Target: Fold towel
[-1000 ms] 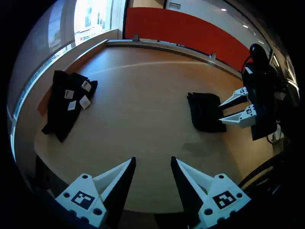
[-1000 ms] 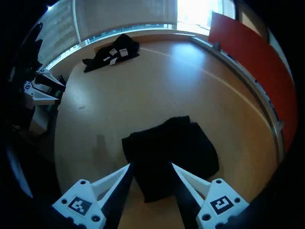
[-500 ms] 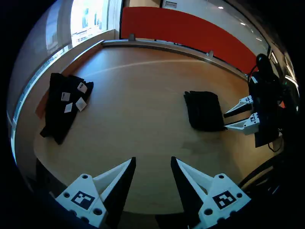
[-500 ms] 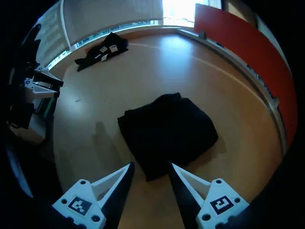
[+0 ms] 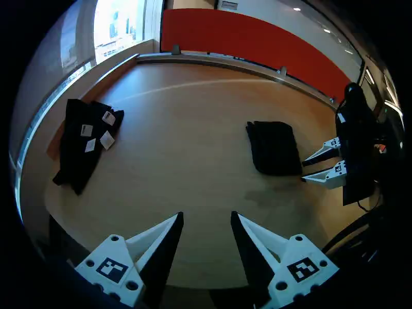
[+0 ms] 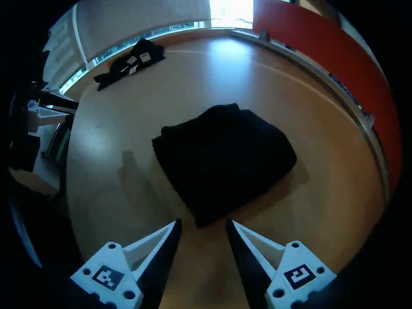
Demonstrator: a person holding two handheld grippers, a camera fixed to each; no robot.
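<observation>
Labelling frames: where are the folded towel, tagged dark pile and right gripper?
folded towel (image 6: pixel 224 154), right gripper view, its middle.
tagged dark pile (image 5: pixel 77 165), left gripper view, lower cloth.
right gripper (image 6: pixel 203 222), right gripper view, between fingertips.

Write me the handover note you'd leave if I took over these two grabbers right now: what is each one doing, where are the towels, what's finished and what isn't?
Left gripper: open, empty, over bare table.
Right gripper: open, empty, tips at the near corner of the folded towel, not clamping it.
Done: that dark towel lies folded in a compact rectangle mid-table.
To do: a dark cloth pile with white tags lies rumpled near the table's far edge; probably the next one to fold.
</observation>
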